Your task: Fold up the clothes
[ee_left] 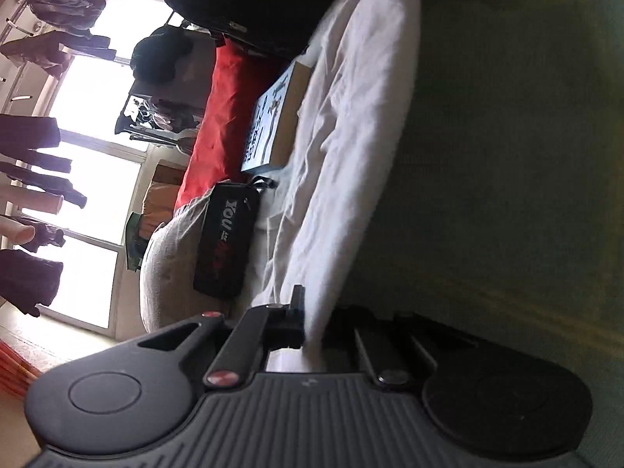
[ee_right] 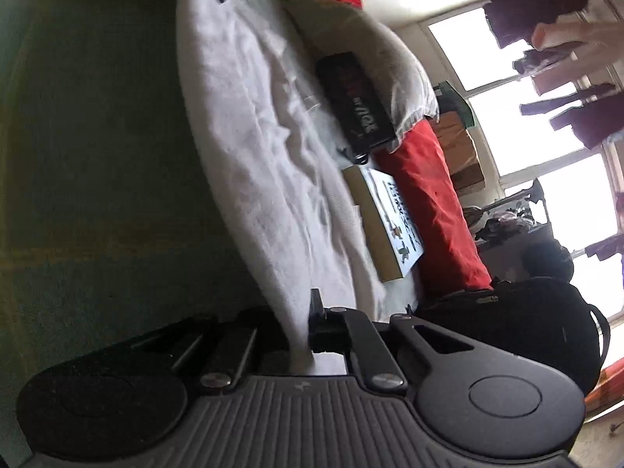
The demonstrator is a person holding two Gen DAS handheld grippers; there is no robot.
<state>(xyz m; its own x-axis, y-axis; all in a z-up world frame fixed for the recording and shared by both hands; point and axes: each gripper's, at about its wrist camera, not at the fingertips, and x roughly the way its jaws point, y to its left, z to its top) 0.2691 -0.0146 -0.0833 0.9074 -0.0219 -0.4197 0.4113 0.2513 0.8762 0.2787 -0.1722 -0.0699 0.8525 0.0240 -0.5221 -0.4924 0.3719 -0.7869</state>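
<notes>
A white garment (ee_left: 351,124) is stretched along a grey-green bed surface (ee_left: 507,156), and both views are rolled sideways. My left gripper (ee_left: 314,327) is shut on one edge of the garment, with the cloth pinched between its black fingers. My right gripper (ee_right: 300,331) is shut on the garment (ee_right: 253,136) at another edge, and the cloth runs away from it in wrinkled folds. The garment hangs taut between the two grippers, lifted off the bed surface (ee_right: 97,156).
Beyond the garment lie a brown box with a printed lid (ee_left: 273,117), a black pouch with lettering (ee_left: 228,241), a red pillow (ee_left: 222,124), a grey pillow (ee_left: 167,265) and a black backpack (ee_left: 249,0). Clothes hang on a rack (ee_left: 35,156) before bright windows.
</notes>
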